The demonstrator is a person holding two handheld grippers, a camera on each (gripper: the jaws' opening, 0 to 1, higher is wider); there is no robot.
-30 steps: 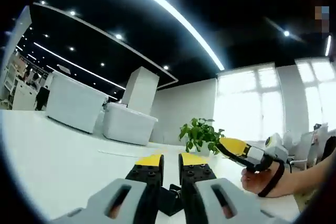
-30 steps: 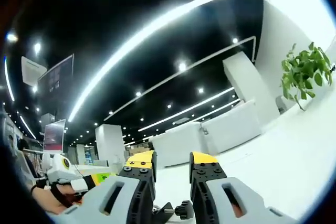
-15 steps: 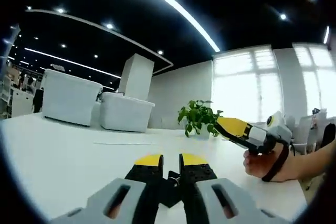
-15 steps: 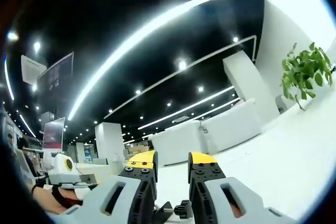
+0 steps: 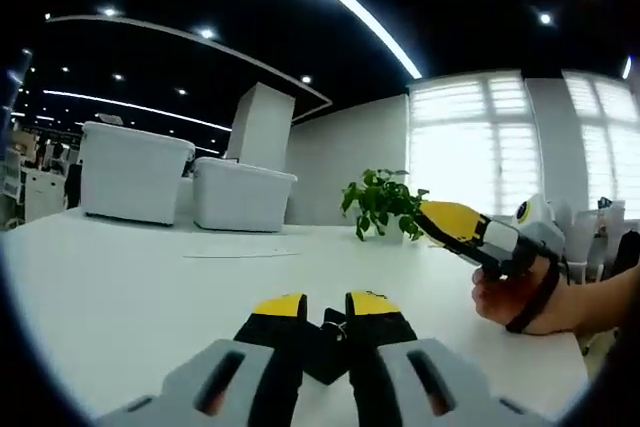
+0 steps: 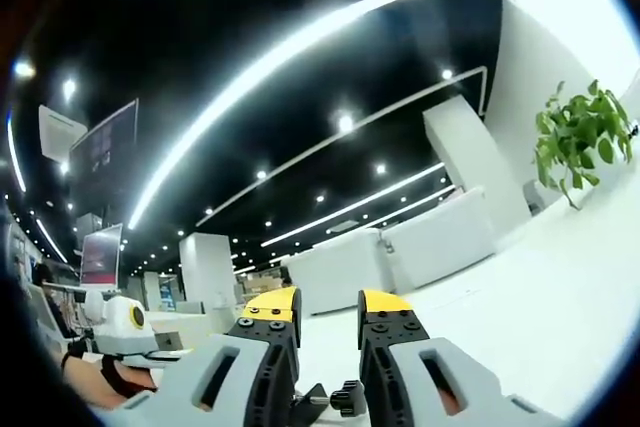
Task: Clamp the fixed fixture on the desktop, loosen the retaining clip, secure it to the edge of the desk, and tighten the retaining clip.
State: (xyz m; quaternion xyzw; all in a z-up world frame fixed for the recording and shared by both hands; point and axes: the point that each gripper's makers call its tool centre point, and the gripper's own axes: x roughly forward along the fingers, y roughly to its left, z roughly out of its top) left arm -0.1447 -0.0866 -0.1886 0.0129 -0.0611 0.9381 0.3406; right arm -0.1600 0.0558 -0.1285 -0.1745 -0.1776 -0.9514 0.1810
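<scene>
Left claw clenched on black fixture. Right claw grasps fixture knob. Open white tabletop ahead; bins and plant far.

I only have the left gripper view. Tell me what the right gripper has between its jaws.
Observer: In the right gripper view, the right gripper stands with its jaws apart around a black knurled knob on a short screw, low between them. Whether they pinch it I cannot tell.
Operator: Say what lies to its left.
Observer: The left gripper, white with a yellow ring, held in a hand with a black strap.
Operator: Report anything behind that.
Observer: A lit monitor stands there, above the white desk.
</scene>
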